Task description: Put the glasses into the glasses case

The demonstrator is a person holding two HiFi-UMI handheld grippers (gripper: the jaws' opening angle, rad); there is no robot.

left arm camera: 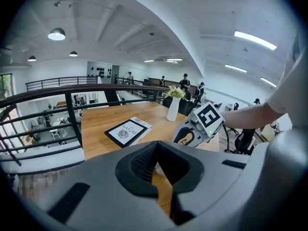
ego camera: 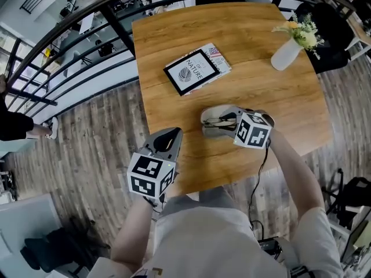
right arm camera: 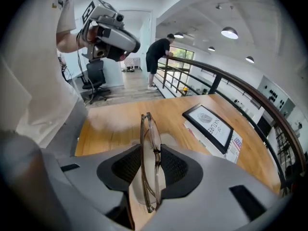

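Note:
In the right gripper view a pair of thin-framed glasses (right arm camera: 154, 134) stands on edge between the pads of my right gripper (right arm camera: 151, 148), which is shut on them. Under them a pale glasses case (right arm camera: 169, 141) lies on the wooden table (right arm camera: 110, 124). The head view shows the right gripper (ego camera: 210, 120) pointing down over the pale case (ego camera: 210, 131) near the table's middle. My left gripper (ego camera: 175, 133) hovers at the table's near left edge. Its tips meet with nothing between them (left arm camera: 156, 146). From the left gripper view the right gripper (left arm camera: 182, 138) is ahead to the right.
A black-framed nature book (ego camera: 194, 69) lies on a magazine behind the case. A white vase with flowers (ego camera: 287, 52) stands at the far right corner. A dark railing (ego camera: 87, 22) runs past the table's left side. A person (right arm camera: 159, 57) leans on the railing farther off.

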